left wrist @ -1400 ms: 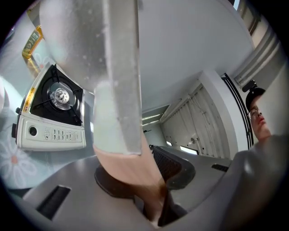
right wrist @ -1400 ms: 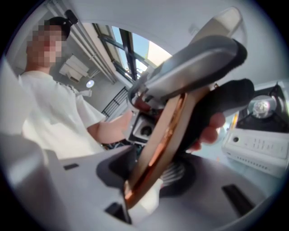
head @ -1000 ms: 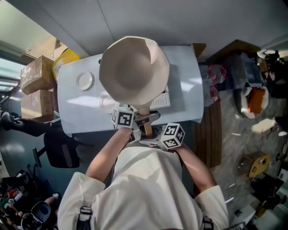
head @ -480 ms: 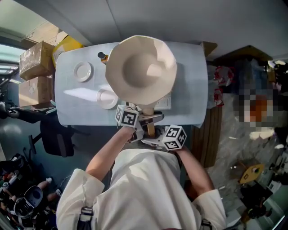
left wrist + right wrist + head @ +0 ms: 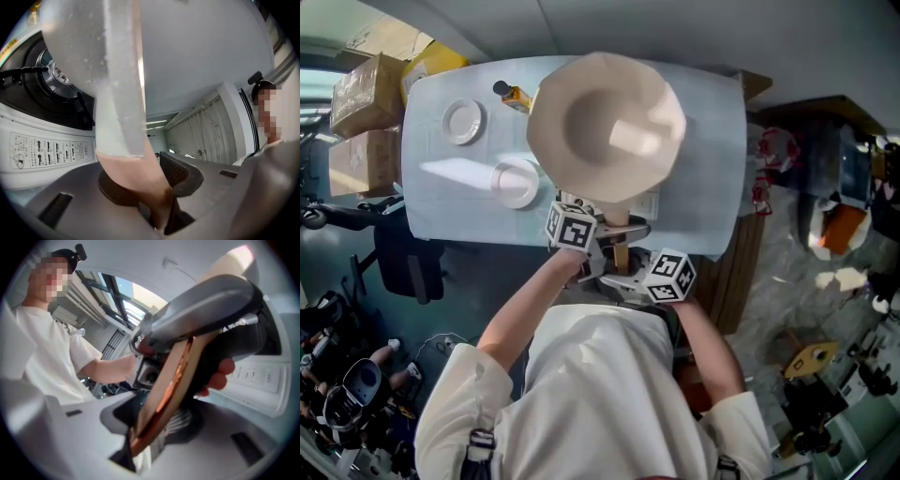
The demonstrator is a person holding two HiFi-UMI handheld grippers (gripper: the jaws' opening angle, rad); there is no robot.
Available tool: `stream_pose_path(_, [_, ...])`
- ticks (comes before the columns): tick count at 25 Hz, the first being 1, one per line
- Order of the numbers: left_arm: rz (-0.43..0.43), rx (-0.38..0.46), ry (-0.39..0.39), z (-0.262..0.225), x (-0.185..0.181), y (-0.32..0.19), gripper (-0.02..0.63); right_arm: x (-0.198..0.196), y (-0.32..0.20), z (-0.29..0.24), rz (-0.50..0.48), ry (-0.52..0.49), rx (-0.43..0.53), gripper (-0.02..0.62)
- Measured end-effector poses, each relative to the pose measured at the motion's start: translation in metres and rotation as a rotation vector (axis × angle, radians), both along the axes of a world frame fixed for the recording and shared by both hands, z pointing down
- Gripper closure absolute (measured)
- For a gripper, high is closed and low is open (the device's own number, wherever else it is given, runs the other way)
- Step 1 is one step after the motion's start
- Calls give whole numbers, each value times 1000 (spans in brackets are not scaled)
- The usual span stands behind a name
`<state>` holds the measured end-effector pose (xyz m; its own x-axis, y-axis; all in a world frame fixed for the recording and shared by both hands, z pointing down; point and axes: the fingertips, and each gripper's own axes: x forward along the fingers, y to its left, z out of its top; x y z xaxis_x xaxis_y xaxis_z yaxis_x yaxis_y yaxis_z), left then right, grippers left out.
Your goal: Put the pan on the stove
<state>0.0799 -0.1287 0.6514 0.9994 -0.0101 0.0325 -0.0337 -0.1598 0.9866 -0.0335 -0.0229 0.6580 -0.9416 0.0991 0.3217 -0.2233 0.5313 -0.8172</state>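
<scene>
I have the pan [image 5: 605, 127] in the air above the middle of the tabletop [image 5: 712, 187], its pale bowl covering most of the stove [image 5: 645, 204]. Only the stove's control strip peeks out, toward the near edge.

The handle [image 5: 617, 251] runs from the bowl straight back to me, crossing that near edge. Both grippers are clamped on it one behind the other. The left gripper [image 5: 602, 240] bites closer to the bowl, and the right gripper [image 5: 623, 277] holds the tail end. Each gripper view shows the jaws pressed on the handle [image 5: 140, 178], with no gap.

What matters next is the vertical line-up. In the left gripper view the burner [image 5: 56, 75] sits below the pan's underside, off to the left, so I judge the pan is not yet seated (how much air remains I cannot tell).

The left gripper lies about level along the handle, and the right one noses down slightly, its forearm tucked close to my body. Two plates [image 5: 462, 121] [image 5: 515, 182] and a small bottle [image 5: 514, 96] stand toward the tabletop's left side, well clear.
</scene>
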Motion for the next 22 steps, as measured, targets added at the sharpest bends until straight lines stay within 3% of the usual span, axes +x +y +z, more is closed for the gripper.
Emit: stream_pose_path(22, [9, -105, 34, 29, 7, -8, 453, 6, -8, 24, 16, -5, -72, 426])
